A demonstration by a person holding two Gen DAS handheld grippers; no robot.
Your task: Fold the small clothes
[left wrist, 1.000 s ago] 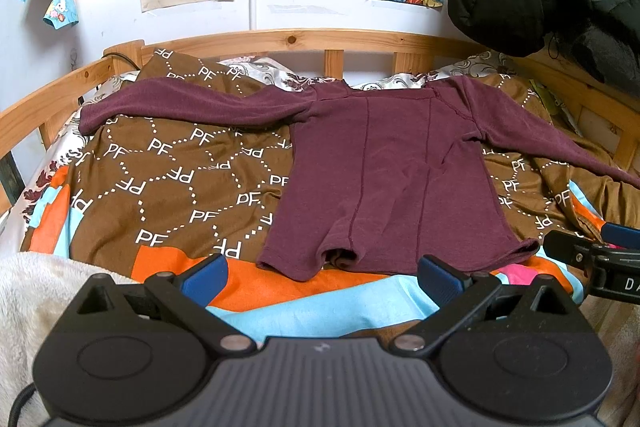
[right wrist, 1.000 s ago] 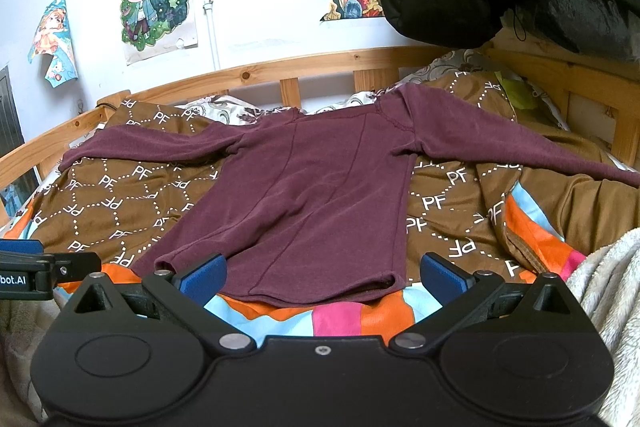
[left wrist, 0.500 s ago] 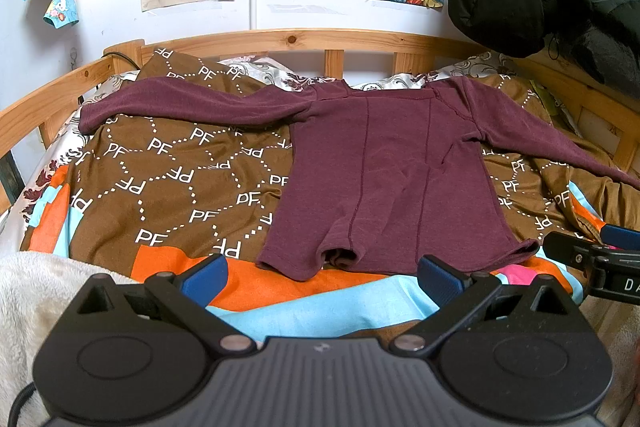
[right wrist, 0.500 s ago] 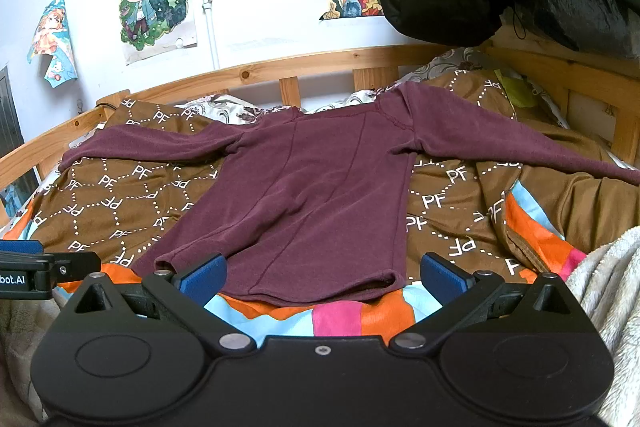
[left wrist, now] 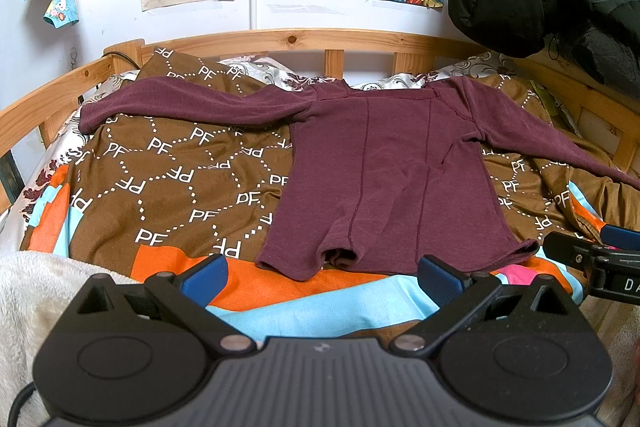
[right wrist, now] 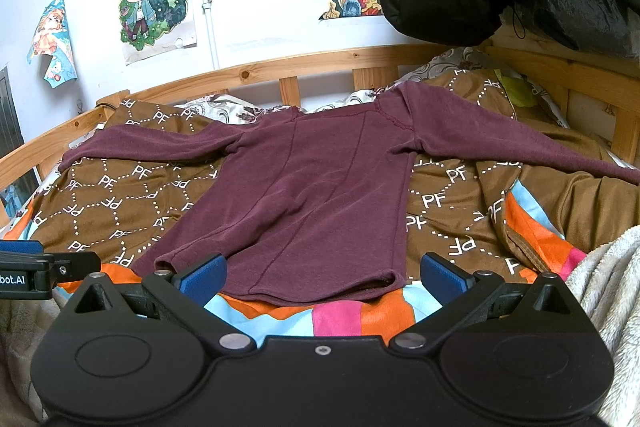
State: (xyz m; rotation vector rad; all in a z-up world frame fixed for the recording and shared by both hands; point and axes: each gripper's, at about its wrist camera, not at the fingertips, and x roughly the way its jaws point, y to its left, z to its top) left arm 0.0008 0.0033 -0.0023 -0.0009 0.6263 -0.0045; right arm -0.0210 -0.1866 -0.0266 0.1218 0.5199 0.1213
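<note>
A dark maroon long-sleeved shirt [left wrist: 392, 179] lies flat on a brown patterned bedspread [left wrist: 168, 183], its neck toward the wooden bed rail [left wrist: 280, 37] and both sleeves stretched out to the sides. Two seams run down its body, and the hem nearest the cameras is slightly rumpled. The left gripper [left wrist: 322, 277] and right gripper [right wrist: 322, 277] hover just short of the hem, both with jaws spread wide and empty.
</note>
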